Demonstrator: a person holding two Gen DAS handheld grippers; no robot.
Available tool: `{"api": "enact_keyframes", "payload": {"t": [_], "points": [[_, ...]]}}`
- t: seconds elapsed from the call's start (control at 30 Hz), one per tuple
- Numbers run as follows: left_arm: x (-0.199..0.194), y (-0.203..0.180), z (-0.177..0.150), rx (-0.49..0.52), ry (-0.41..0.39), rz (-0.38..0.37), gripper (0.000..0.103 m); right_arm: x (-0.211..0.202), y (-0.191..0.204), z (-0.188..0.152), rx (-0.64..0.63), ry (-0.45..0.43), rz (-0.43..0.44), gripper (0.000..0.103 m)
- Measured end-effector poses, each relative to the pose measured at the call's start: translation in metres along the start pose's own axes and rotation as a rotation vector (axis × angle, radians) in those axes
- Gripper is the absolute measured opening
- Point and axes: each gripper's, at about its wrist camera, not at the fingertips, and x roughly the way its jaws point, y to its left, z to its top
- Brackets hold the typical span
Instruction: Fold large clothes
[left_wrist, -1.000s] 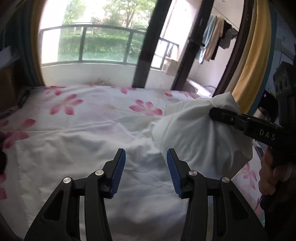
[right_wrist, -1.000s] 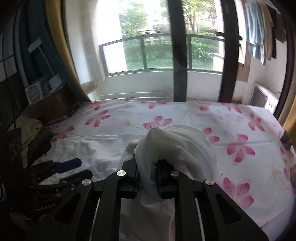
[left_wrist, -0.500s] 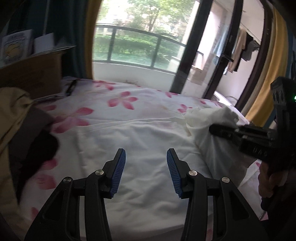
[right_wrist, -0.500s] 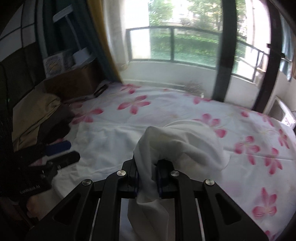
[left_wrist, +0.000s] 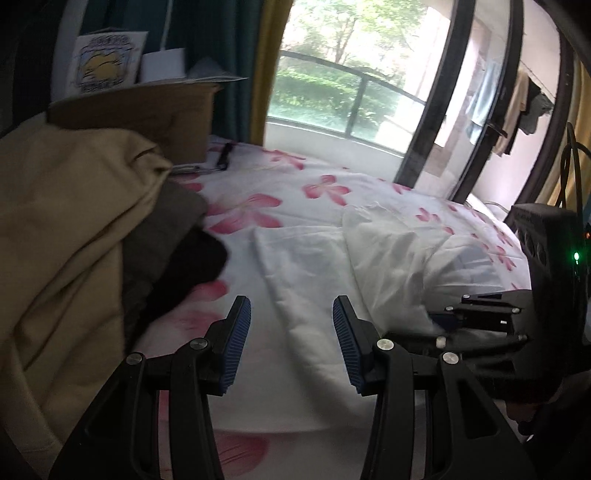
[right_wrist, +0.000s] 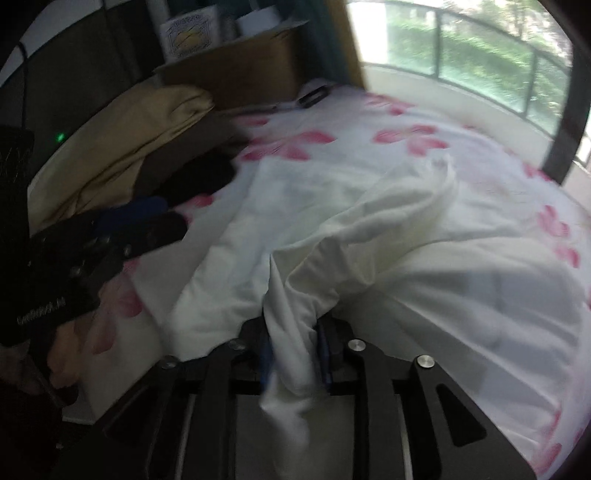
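A white garment (left_wrist: 388, 251) lies crumpled across the middle of a bed covered by a white sheet with pink flowers (left_wrist: 325, 188); in the left wrist view it runs from the centre of the frame toward the lower right, with one long fold trailing down between the two views' foregrounds. The left gripper (left_wrist: 291, 339) sits at the bottom centre of its own view with its blue-padded jaws standing apart and nothing between them, hovering over the near edge of the garment. In the right wrist view the same tool appears at the left edge, its dark fingers pointing toward the centre over the sheet. The right gripper (right_wrist: 293, 354) is at the bottom centre of its view, where a bunched strip of the white cloth hangs down between its jaws; those jaws have just been opening, and a gap shows beside the fabric, so the pads no longer seem to press on it, though blur makes the contact hard to judge. From there the garment (right_wrist: 369, 236) rises in a ridge toward the upper right of the frame and spreads over the right half. A pile of tan and dark clothes (left_wrist: 74, 236) fills the left side of the left wrist view, with a cardboard box (left_wrist: 147, 114) behind it at the upper left. A balcony railing (left_wrist: 354, 96) and greenery show through the glass at the top.
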Motion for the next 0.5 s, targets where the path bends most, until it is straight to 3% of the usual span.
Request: {"api": "enact_keyframes", "payload": {"t": [0.03,0.1,0.2,0.3,0.43,0.5], "points": [[-0.001,0.003,-0.001,-0.001,0.004,0.008,0.048,0.002,0.007,0.0,-0.025,0.005,0.021,0.058],[-0.003,0.008,-0.002,-0.004,0.012,0.025,0.048,0.0,0.018,-0.001,-0.069,-0.006,0.059,0.072],[-0.008,0.015,0.0,-0.015,0.011,0.04,0.048,-0.006,0.027,-0.004,-0.108,-0.009,0.113,0.073],[-0.011,0.012,0.009,-0.017,-0.006,0.029,0.048,-0.022,0.025,-0.007,-0.12,-0.026,0.103,0.073],[-0.008,-0.009,0.025,0.017,-0.022,-0.021,0.048,-0.061,0.008,-0.013,-0.089,-0.102,0.07,0.073],[-0.005,-0.023,0.031,0.039,-0.029,-0.055,0.055,-0.083,-0.007,-0.02,-0.058,-0.165,0.061,0.073]]}}
